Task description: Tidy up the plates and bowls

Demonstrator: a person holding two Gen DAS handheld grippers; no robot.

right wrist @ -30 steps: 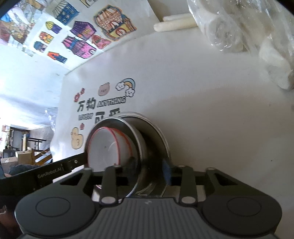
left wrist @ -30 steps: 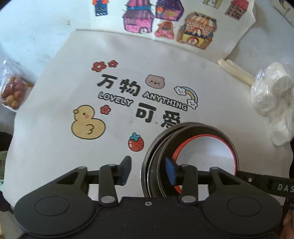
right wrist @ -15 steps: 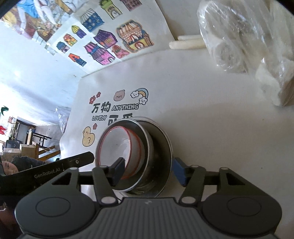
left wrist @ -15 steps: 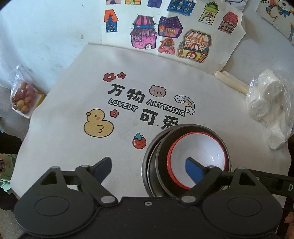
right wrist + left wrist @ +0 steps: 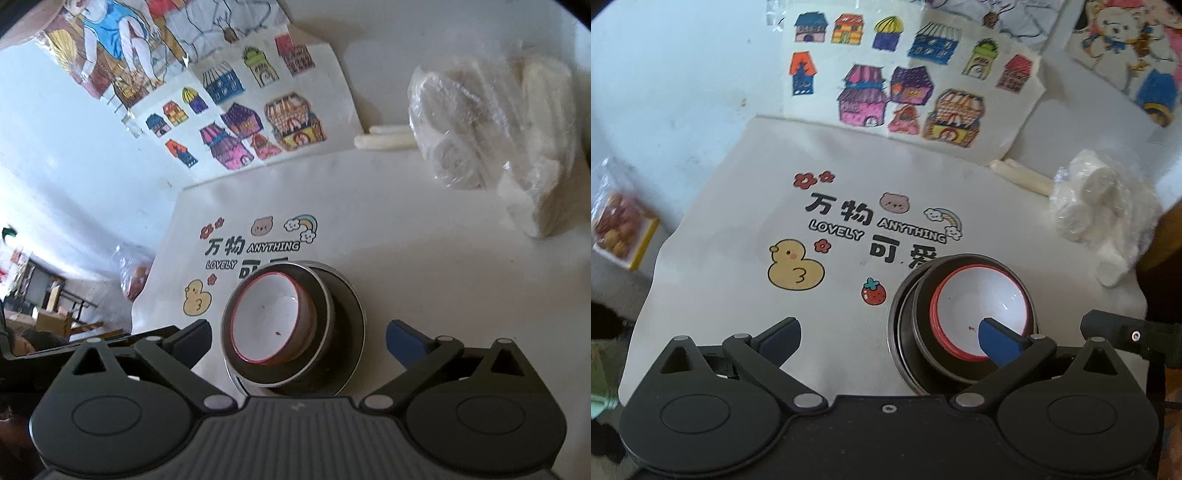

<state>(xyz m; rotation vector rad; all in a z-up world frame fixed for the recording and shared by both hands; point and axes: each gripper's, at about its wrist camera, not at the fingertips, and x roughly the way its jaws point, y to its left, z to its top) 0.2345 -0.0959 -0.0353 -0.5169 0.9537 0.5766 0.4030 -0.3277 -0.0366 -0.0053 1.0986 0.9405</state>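
A white bowl with a red rim (image 5: 975, 306) sits nested inside a dark metal bowl (image 5: 923, 354), which sits in a wider steel plate (image 5: 897, 325) on the printed white mat (image 5: 738, 236). The stack also shows in the right wrist view, white bowl (image 5: 269, 321) in the metal bowl (image 5: 321, 343) on the plate (image 5: 354, 328). My left gripper (image 5: 890, 338) is open and raised above the stack's left side. My right gripper (image 5: 299, 339) is open, empty, held above the stack's near side.
A bag of white rolls (image 5: 1100, 214) and two pale sticks (image 5: 1023, 177) lie at the right back. A packet of snacks (image 5: 620, 225) lies off the mat at the left. Coloured house drawings (image 5: 905, 85) lie behind the mat.
Both grippers have opened wide and lifted back from the stack. The right gripper let go of the metal bowl's rim; the stack stays on the mat.
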